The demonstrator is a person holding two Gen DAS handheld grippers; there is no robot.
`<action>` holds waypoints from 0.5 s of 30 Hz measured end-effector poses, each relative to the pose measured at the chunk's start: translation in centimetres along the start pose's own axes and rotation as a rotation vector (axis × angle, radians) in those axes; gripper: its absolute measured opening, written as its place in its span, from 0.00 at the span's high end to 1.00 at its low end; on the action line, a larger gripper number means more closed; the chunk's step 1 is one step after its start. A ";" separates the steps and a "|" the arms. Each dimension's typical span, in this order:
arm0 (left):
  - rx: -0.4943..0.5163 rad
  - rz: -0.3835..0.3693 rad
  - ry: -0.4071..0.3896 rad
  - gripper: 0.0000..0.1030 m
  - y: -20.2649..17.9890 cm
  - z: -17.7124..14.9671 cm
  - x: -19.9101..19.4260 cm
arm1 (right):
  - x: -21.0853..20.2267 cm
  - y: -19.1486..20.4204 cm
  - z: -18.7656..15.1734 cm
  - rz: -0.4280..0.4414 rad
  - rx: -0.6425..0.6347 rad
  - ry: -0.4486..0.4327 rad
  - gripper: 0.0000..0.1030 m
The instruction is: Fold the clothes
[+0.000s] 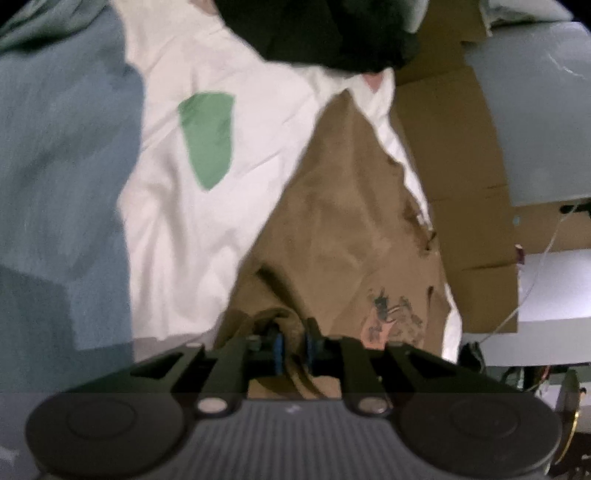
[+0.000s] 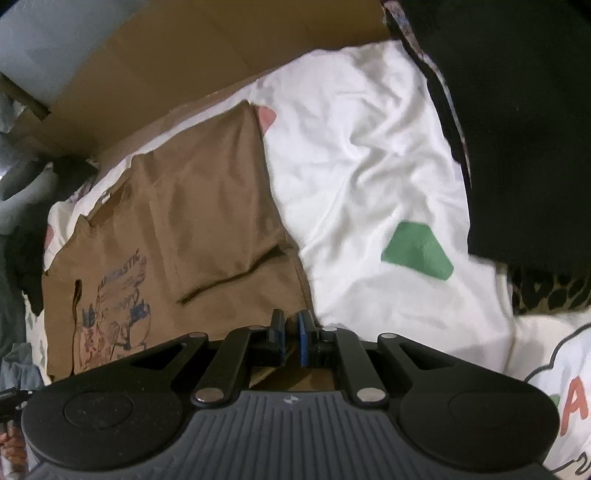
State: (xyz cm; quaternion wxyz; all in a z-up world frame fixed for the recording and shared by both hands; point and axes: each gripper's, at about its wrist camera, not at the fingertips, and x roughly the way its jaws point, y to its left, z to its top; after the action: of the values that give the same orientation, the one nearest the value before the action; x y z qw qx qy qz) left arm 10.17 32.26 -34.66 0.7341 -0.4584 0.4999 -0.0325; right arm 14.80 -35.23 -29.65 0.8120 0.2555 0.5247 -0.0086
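Note:
A brown printed T-shirt (image 1: 343, 229) lies over a white garment (image 1: 221, 166) that carries a green patch. My left gripper (image 1: 293, 345) is shut on a bunched fold of the brown T-shirt at its near edge. In the right wrist view the brown T-shirt (image 2: 192, 221) lies left of the white garment (image 2: 369, 166), with a fold line across it. My right gripper (image 2: 291, 339) is nearly closed at the T-shirt's near right edge; a thin layer of cloth seems to sit between its blue pads.
A blue cloth (image 1: 62, 177) lies to the left. A black garment (image 1: 321, 33) lies at the far side and shows in the right wrist view (image 2: 524, 129). Brown cardboard (image 1: 469, 166) lines the right edge. A leopard-print cloth (image 2: 546, 291) sits at right.

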 end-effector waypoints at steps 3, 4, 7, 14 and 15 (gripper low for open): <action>0.057 0.026 -0.016 0.74 -1.0 0.6 -1.0 | -0.4 0.0 0.3 0.005 0.006 -0.015 0.88; 0.083 0.041 -0.022 0.71 -1.3 0.8 -1.4 | -0.6 -0.1 0.3 0.006 0.008 -0.024 0.81; 0.151 0.070 -0.032 0.71 -2.1 1.0 -2.2 | -1.5 -0.4 0.2 0.012 0.014 -0.049 0.76; 0.346 0.200 0.011 0.67 -3.4 -0.3 -2.7 | -3.1 0.3 -1.8 -0.060 -0.165 -0.038 0.59; 0.358 0.212 0.026 0.64 -3.3 -0.6 -2.6 | -3.1 0.4 -2.3 -0.077 -0.208 -0.028 0.59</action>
State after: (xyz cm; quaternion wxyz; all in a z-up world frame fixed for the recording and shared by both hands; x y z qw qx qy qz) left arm 9.82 31.29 -30.53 0.7967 -0.2650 0.5410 -0.0489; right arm 11.60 -34.69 -27.59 0.8403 0.1496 0.5209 0.0113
